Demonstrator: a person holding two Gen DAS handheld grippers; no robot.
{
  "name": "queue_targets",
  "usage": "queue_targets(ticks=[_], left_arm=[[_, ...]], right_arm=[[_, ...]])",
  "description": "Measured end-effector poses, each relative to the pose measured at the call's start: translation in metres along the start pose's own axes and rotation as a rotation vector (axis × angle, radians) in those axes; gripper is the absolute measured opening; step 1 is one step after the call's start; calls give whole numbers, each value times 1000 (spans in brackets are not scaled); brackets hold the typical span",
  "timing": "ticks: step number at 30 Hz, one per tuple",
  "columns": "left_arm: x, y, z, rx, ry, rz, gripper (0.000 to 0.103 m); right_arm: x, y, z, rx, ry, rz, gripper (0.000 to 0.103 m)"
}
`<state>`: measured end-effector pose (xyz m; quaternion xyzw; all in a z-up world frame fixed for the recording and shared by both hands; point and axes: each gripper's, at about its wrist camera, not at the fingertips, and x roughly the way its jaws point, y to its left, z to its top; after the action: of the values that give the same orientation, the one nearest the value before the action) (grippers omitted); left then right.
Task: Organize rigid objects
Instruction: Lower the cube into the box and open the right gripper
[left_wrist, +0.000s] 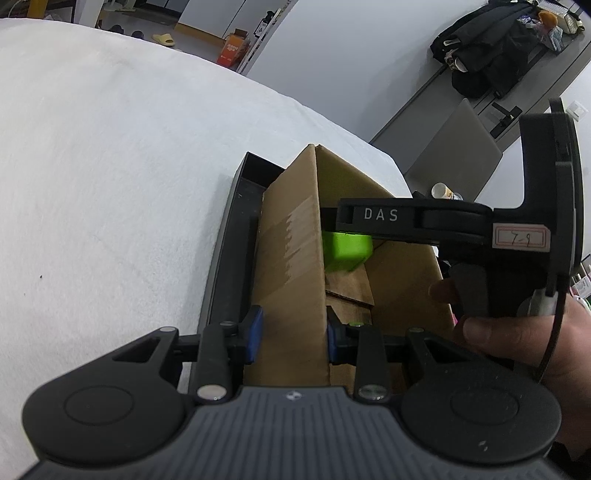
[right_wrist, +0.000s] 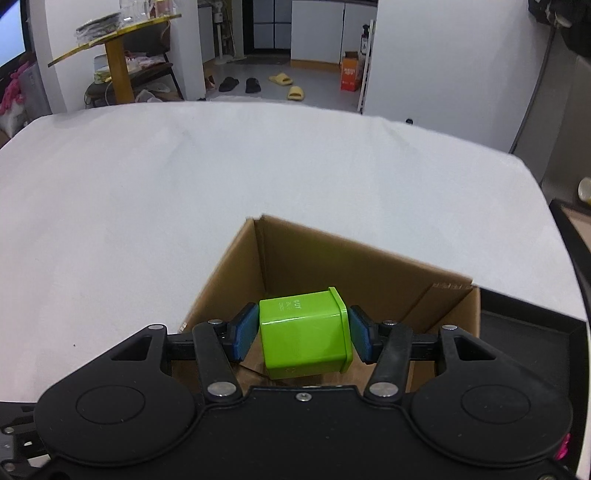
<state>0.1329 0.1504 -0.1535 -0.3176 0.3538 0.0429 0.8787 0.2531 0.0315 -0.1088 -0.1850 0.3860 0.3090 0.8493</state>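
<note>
The right gripper (right_wrist: 303, 334) is clamped on a green tin (right_wrist: 304, 334), blue pads pressing its two sides, holding it over the open top of a cardboard box (right_wrist: 332, 258). The tin lies on its side w/ its rim pointing to the right; faint pale lettering runs along its upper face, too small & blurred to read properly. In the left wrist view the same green tin (left_wrist: 347, 253) shows inside the box mouth, under the black arm of the right gripper (left_wrist: 328, 230), which carries "DAS" in white letters. Further back on that tool is a white sticker w/ a red outline & handwritten digits, approx "7 9", not certain. The person's hand (left_wrist: 517, 332) grips its handle. The left gripper (left_wrist: 293, 336) is closed on the near wall of the cardboard box (left_wrist: 291, 266), one blue pad each side of the panel, pinching it upright. The box sits in a shallow black tray (left_wrist: 236, 221) on a white table (left_wrist: 110, 166). Bkgd: an orange carton (right_wrist: 349, 74) w/ white print, unreadable, stands on the floor by the wall; yellow slippers (right_wrist: 286, 85) & black slippers (right_wrist: 240, 85) lie nearby.
</note>
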Motion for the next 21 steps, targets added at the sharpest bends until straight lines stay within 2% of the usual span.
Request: queue_targets(ticks=[3,8,16,21], left_arm=[[0,1,0,-6,0,-1,32],[0,1,0,-4,0,2,32],[-1,0,0,7,-4,19,32],[-2,-2,-2,19,-7,23,32]], right_arm=[[-2,-2,-2,12,-8,-3,53],[-13,-11,-1,74,-3,55,53],[-49,-10,-2,-18,-15,-16,60],[-76,-24,-12,49,-46,-89,62]])
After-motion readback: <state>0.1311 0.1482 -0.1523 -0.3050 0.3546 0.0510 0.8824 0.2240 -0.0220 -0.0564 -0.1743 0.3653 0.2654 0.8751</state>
